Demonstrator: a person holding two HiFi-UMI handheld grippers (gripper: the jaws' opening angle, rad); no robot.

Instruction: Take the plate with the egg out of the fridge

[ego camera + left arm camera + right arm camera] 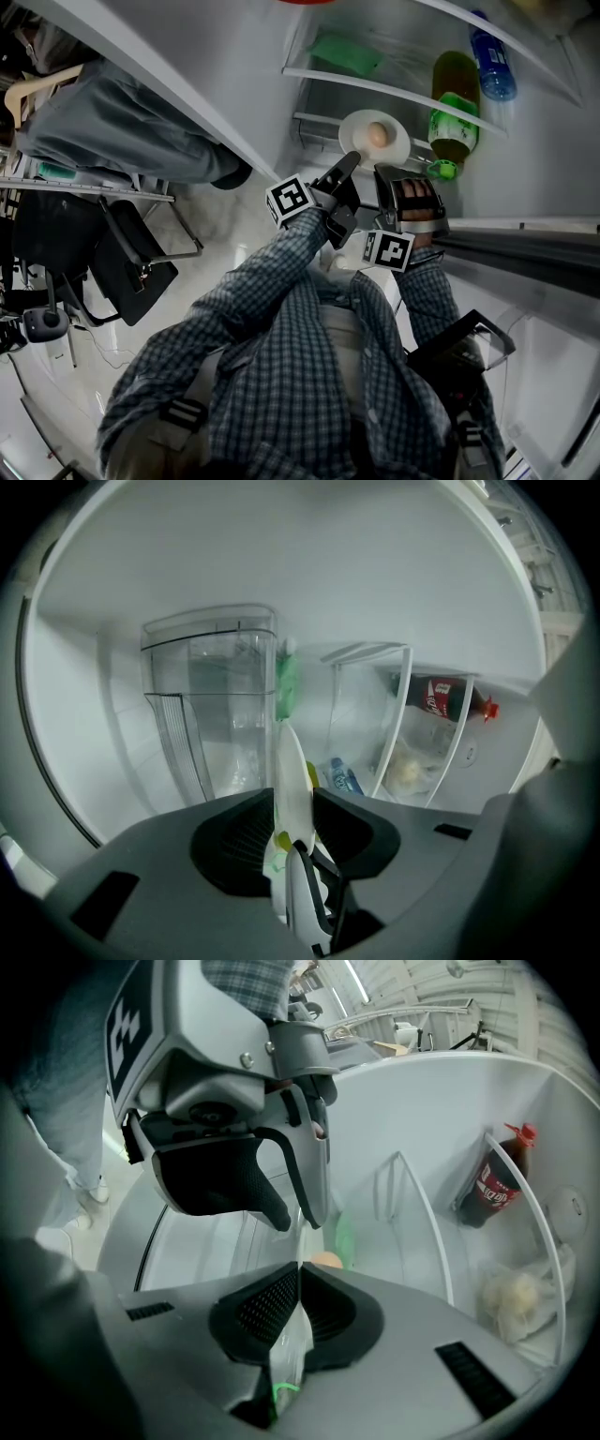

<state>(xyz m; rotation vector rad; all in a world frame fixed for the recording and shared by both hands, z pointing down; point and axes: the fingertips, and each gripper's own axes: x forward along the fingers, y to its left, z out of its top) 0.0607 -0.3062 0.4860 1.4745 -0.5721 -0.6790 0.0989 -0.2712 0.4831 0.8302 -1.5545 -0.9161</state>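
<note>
The right gripper point(298, 1274) has its jaws closed on the thin rim of the white plate point(300, 1227), the ribbed pads meeting on it from both sides. The left gripper point(293, 803) stands with its jaws apart. The plate's rim runs edge-on between its pads, but they do not look to be pressing on it, so the hold is the right gripper's alone.

In the head view both grippers reach the near rim of the plate point(398, 148), which sits at the front edge of a fridge shelf point(375, 89). I cannot tell whether it rests on that shelf. The egg point(377, 134) lies loose near the plate's middle.

The plate looks stiff, glazed and fairly light, so it is likely slippery under the pads and would break if dropped. The egg is the greater worry, as it is fragile, round and free to roll off at any tilt. The rim is the only place to grip. I judge that two holds set apart along the near edge, with the plate kept level, would serve better than one.

A dark bottle point(441, 697) in the rack beyond carries a red label with white cola-style script, too small to read. The blue bottle point(492, 61) and the green-labelled bottle point(455, 117) show no legible print. Each gripper's cube bears black-and-white square markers.
</note>
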